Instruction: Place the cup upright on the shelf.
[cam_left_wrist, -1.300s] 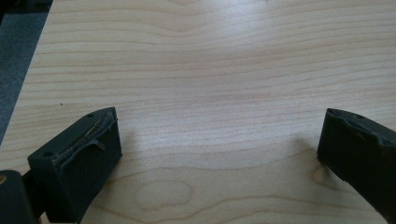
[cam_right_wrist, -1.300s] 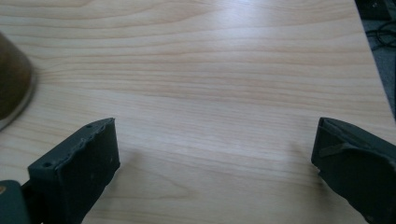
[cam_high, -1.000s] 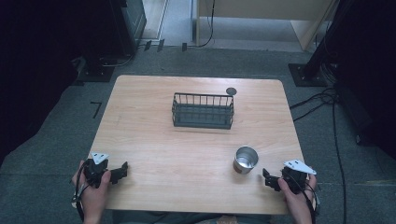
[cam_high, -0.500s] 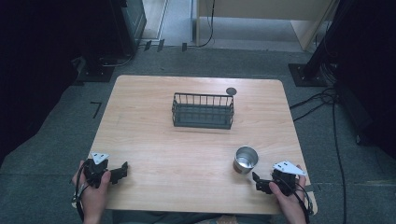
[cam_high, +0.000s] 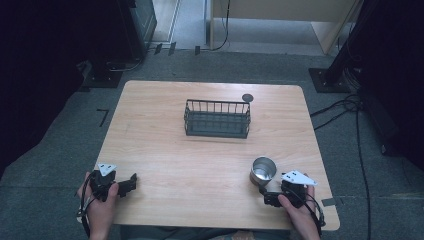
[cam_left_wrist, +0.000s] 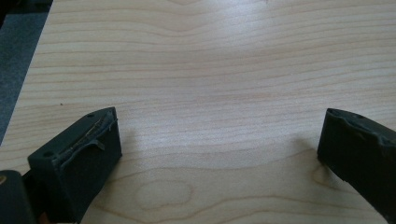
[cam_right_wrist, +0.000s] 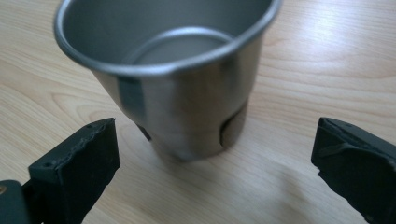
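Left claw (cam_high: 131, 182): in my left hand (cam_high: 100, 207) at the near left corner of the table (cam_high: 160, 150), jaws spread wide, nothing between them. In the left gripper view they frame bare wood grain.

Wire basket (cam_high: 217, 118): dark, rectangular, upright, standing past the table's middle toward the far edge, well apart from both claws. Small dark round disc (cam_high: 247, 97): lying on the table just beyond the basket's far right corner.

Steel cup (cam_high: 263, 170): upright on the near right part of the table, mouth open upward, just ahead of my right claw (cam_high: 265, 196). In the right gripper view it stands beyond the two jaws, centred on the gap, touching neither. Finish brushed and shiny, rim rolled, walls tapering to a narrower base; inside bare.

Right claw: in my right hand (cam_high: 300, 212), jaws spread wide, gripping nothing.
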